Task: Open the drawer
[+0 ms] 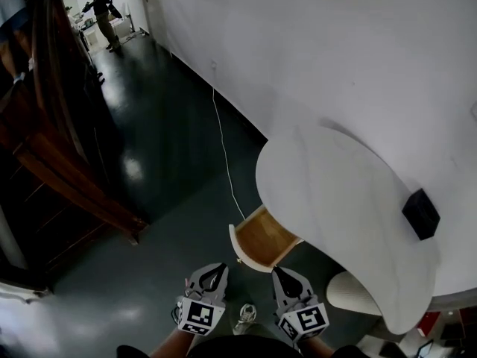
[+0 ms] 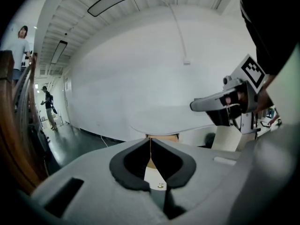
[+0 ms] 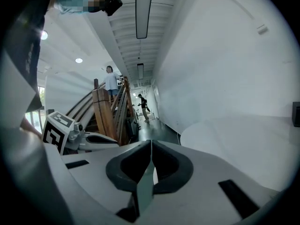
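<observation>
The dark floor (image 1: 164, 148) and the white wall (image 1: 335, 43) take up most of the scene, and the rounded white desk (image 1: 335, 192) stands against that wall. The drawer (image 1: 262, 239) is pulled out from under the desk's near-left edge with its wooden inside bare. Its long axis runs from the desk out toward the person, so I judge the opening done or nearly done. Both grippers sit just beyond the drawer, on the side away from the desk. The left gripper (image 1: 216, 269) faces the drawer's front and points back along that axis. The right gripper (image 1: 282, 273) is beside the drawer's near corner. Each has its jaws pressed together on nothing. A small black box (image 1: 421, 213) lies on the desk's right part
</observation>
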Action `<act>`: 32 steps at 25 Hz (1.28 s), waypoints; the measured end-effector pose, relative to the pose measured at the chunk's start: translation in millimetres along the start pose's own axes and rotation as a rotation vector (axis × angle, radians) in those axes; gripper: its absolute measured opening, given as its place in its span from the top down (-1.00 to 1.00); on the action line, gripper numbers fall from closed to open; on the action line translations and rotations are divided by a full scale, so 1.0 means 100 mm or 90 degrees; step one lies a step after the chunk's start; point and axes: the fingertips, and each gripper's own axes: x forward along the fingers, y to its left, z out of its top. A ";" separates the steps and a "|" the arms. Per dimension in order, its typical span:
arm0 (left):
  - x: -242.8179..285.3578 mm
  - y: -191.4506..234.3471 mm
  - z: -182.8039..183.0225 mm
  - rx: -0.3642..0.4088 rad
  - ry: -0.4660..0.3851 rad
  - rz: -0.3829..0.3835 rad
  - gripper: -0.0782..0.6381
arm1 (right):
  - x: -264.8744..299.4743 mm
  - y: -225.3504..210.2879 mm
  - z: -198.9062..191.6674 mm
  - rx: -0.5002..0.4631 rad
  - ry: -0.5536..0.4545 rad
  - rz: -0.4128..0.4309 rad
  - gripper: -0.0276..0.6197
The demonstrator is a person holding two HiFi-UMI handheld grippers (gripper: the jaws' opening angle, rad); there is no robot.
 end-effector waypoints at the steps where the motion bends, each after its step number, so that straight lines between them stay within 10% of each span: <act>1: -0.02 0.01 0.06 0.002 -0.005 0.001 0.73 | -0.01 -0.01 0.03 -0.004 -0.005 -0.004 0.89; 32: -0.16 0.22 0.54 0.029 -0.032 -0.025 0.73 | 0.17 0.00 0.25 -0.072 0.026 -0.037 0.91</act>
